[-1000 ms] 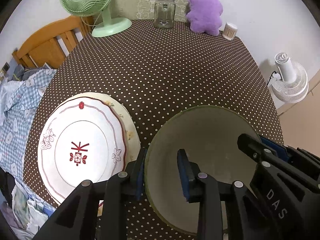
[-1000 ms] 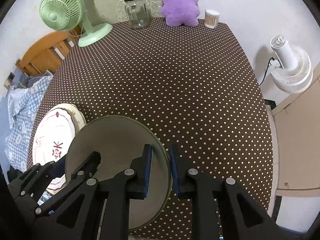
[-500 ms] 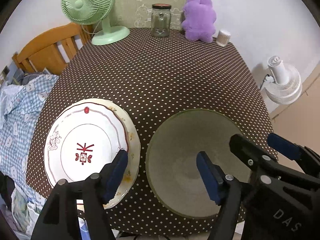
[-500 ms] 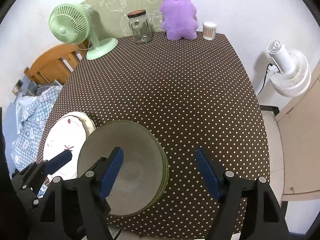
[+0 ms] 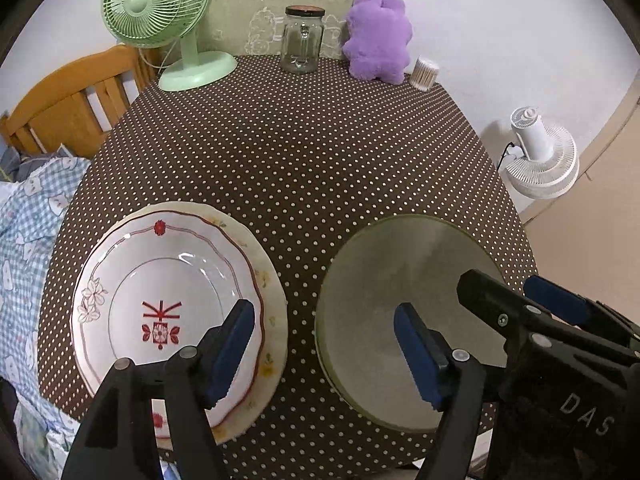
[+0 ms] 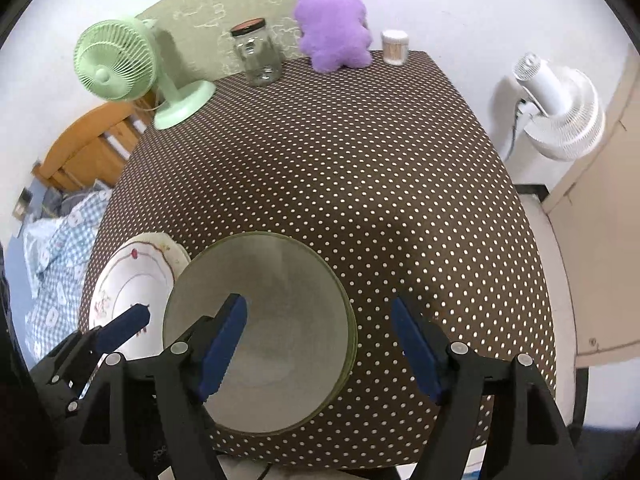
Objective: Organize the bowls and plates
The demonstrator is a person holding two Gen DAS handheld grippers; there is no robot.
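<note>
A grey-green bowl (image 5: 380, 276) (image 6: 272, 292) rests on the dotted brown tablecloth near the front edge; in the right wrist view its right rim looks layered, like stacked bowls. To its left a white plate with red patterns (image 5: 168, 280) (image 6: 132, 280) lies on a cream plate (image 5: 272, 292). My left gripper (image 5: 324, 352) is open and straddles the bowl's left rim, one finger above the plate and one inside the bowl. On the opposite rim my right gripper (image 6: 320, 350) is open too, its pads clear of the bowl. Each gripper shows in the other's view.
Along the table's far edge stand a green desk fan (image 5: 160, 12), a glass jar (image 5: 302, 40), a purple plush toy (image 5: 378, 40) and a small cotton-swab tub (image 5: 425, 73). A wooden chair (image 5: 68, 100) and blue checked cloth (image 5: 28, 232) are left; a white floor fan (image 5: 540, 160) is right.
Both grippers were shut on the bowl's rim, left and right. They have let go and opened wide, and the bowl now sits on the table.
</note>
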